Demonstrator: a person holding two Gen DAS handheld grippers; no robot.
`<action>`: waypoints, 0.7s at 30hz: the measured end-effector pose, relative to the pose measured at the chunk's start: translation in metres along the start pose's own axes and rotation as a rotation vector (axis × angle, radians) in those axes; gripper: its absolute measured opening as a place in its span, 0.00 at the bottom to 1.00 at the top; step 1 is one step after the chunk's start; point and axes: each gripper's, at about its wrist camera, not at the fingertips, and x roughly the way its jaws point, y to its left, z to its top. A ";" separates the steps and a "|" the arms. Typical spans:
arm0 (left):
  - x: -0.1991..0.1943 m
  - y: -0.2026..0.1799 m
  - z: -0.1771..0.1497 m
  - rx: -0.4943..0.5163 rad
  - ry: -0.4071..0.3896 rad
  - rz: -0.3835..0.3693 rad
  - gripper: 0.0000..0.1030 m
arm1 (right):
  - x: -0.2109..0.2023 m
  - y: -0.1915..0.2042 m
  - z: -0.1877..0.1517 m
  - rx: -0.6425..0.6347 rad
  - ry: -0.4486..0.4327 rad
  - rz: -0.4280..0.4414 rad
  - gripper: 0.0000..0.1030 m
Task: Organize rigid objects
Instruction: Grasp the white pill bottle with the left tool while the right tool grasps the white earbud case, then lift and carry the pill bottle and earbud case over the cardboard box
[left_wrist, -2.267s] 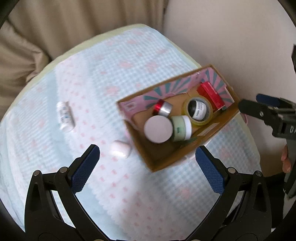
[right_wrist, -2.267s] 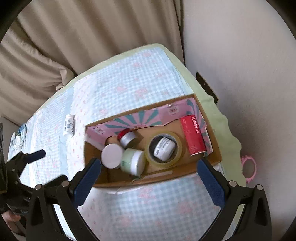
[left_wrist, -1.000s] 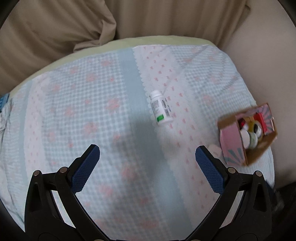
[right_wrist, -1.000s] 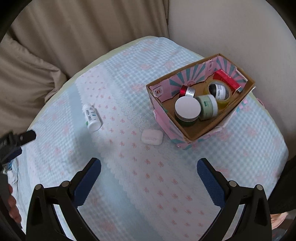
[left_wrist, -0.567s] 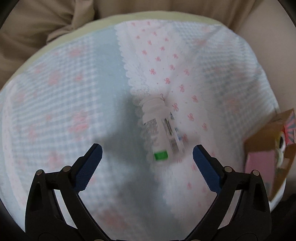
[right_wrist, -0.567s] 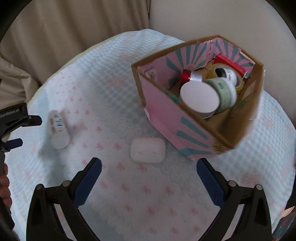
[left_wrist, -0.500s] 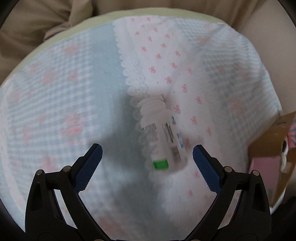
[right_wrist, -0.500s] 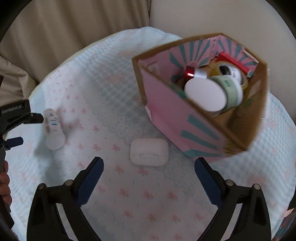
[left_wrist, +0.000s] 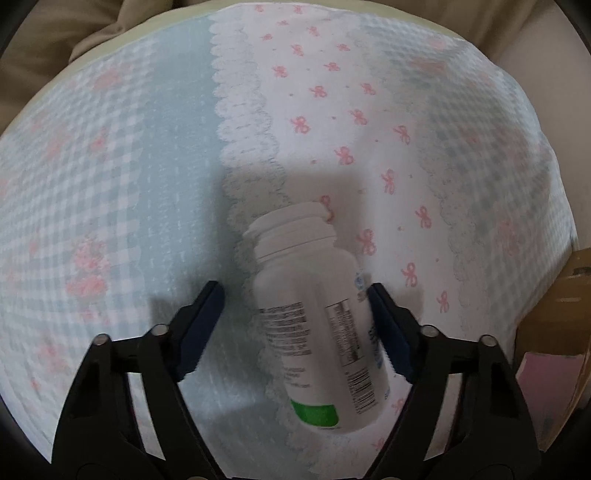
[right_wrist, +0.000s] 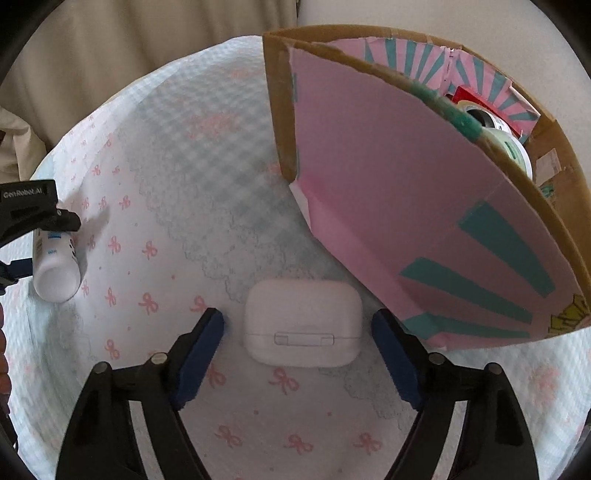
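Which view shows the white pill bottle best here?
The left wrist view: the pill bottle lies large between the closing left tongs, label readable. The right wrist view shows it small at the left edge, partly covered.

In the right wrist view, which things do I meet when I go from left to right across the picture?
Left gripper → white bottle → white earbud case → pink cardboard box

A quilted cloth (left_wrist: 155, 155) in pale blue gingham with pink bows and white lace bands is covering a pale green surface (left_wrist: 122, 31). Beige curtains (right_wrist: 129, 48) are hanging behind, beside a plain cream wall (right_wrist: 461, 22), in soft daylight
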 end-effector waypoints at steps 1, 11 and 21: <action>0.001 -0.001 0.001 0.010 -0.003 -0.009 0.58 | 0.001 0.001 0.001 -0.004 0.000 0.004 0.71; -0.003 -0.011 0.000 0.033 -0.016 -0.005 0.53 | 0.000 0.007 0.004 -0.022 -0.012 0.038 0.54; -0.032 -0.005 -0.023 0.056 -0.062 -0.006 0.51 | -0.011 -0.010 0.003 -0.004 -0.023 0.067 0.54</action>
